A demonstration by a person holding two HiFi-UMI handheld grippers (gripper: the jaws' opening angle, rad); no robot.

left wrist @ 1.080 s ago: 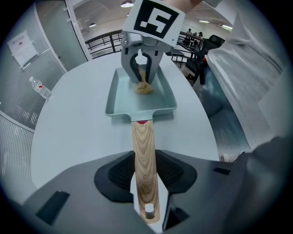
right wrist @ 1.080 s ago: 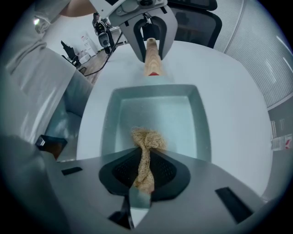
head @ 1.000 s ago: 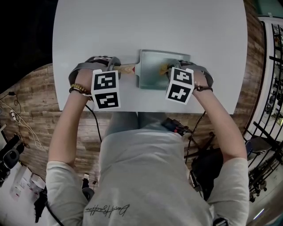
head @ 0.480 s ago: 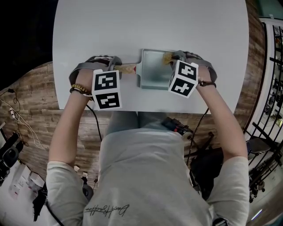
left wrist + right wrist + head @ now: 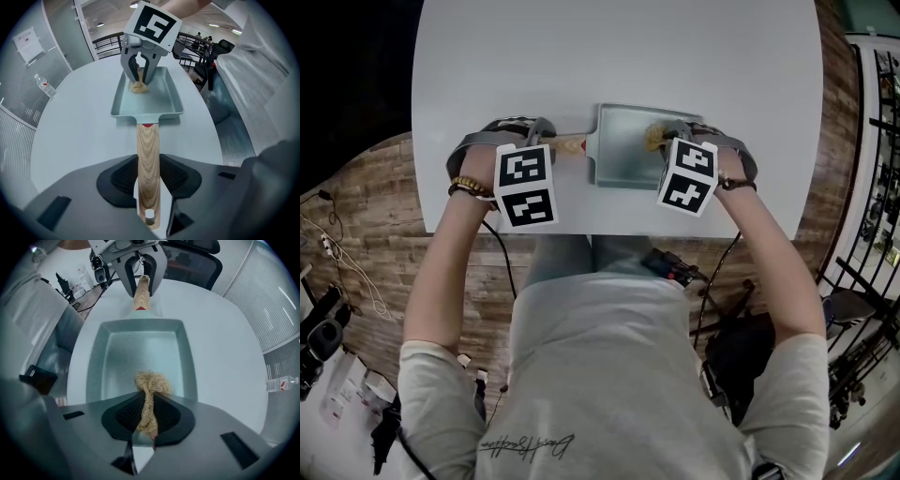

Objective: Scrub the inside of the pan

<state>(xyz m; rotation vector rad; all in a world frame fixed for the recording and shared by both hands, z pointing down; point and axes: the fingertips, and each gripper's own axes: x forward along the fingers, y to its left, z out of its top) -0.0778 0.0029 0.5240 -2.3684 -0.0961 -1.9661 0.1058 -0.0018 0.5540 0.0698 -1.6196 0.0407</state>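
Pan (image 5: 619,159) sat on the white tabletop (image 5: 609,56), near the edge closest to the person, with its wooden handle (image 5: 148,154) pointing to the person's left. Left claw (image 5: 149,187) was clamped on the handle near its end, pads against the wood on both sides. Right claw (image 5: 146,420) pointed down into the pan, jaws nearly together and pinching a tan fibrous scrub wad (image 5: 151,383). The wad's lower end touched the pan floor at the end away from the handle. Pan interior looked grey-green and speckled.
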